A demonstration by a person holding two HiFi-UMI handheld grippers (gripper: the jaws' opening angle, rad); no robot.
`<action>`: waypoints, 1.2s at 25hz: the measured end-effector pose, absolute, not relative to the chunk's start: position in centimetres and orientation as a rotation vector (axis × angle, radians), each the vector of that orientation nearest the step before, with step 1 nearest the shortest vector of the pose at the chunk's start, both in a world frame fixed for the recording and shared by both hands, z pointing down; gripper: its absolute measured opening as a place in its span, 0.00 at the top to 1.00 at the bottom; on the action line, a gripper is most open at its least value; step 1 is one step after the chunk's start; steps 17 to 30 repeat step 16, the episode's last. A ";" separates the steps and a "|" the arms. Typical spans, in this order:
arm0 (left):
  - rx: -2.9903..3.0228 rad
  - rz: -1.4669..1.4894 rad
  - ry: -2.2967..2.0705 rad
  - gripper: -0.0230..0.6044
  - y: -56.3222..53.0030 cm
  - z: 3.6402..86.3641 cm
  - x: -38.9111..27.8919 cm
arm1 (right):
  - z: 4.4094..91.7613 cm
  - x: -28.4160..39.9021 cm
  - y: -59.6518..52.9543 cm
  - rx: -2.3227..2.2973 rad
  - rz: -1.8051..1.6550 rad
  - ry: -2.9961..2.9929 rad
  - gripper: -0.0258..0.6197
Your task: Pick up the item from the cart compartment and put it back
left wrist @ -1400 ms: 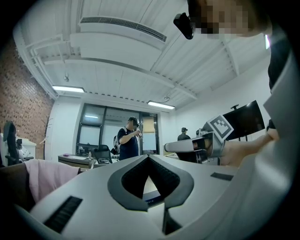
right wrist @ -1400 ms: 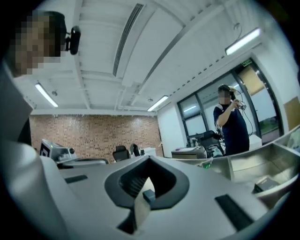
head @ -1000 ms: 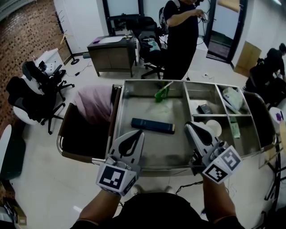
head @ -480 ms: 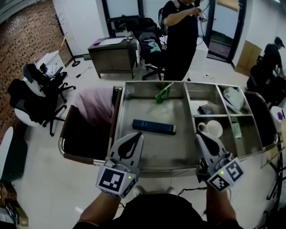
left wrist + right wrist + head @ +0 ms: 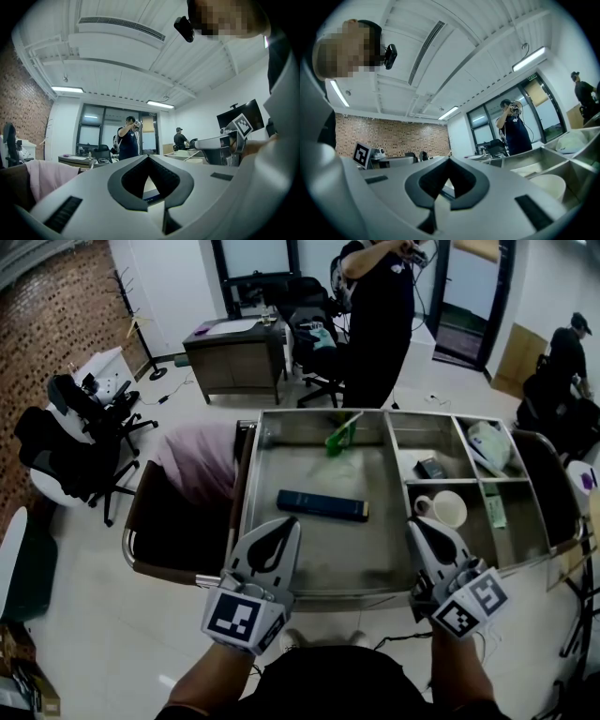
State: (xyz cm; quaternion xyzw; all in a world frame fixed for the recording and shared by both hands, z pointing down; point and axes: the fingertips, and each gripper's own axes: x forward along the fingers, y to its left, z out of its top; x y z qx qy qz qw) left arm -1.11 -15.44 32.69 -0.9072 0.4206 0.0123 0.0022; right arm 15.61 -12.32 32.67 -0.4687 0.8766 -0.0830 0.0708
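Head view: a stainless steel cart with several open compartments (image 5: 246, 486) is seen from above, with both tongs held over its near rim, pointing towards its far side. The left tongs (image 5: 284, 524) are held over the near part of the cart's large left compartment. The right tongs (image 5: 420, 525) are held at the near edge of the smaller compartments on the cart's right side.

In the left gripper view the jaws of the left tongs are seen closed tip to tip, with nothing gripped. In the right gripper view the jaws of the right tongs are likewise pressed together and empty.

A long dark blue rectangular box (image 5: 322, 505) lies flat near the middle of the cart's large compartment, ahead of the left tongs and apart from them. A round white cup (image 5: 447, 510) sits in a right-hand compartment of the cart, just beside the tips of the right tongs and outside the jaws. A green item (image 5: 339, 435) leans at the far wall of the large compartment. A small dark box (image 5: 429, 468) and a white plastic bag (image 5: 489, 446) are found in the far right compartments.

A pink cloth (image 5: 199, 457) is draped just left of the cart. A person in dark clothes (image 5: 380, 320) stands beyond the cart's far side.
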 end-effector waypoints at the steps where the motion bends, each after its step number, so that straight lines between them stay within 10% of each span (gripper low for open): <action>1: -2.847 0.040 1.319 0.96 -15.4 32.7 -1.1 | 32.7 15.6 -12.3 -1.411 -0.252 2.634 0.94; 30: -2.853 0.051 1.316 0.96 -15.6 32.6 -0.9 | 32.7 15.8 -12.6 -1.424 -0.246 2.632 0.94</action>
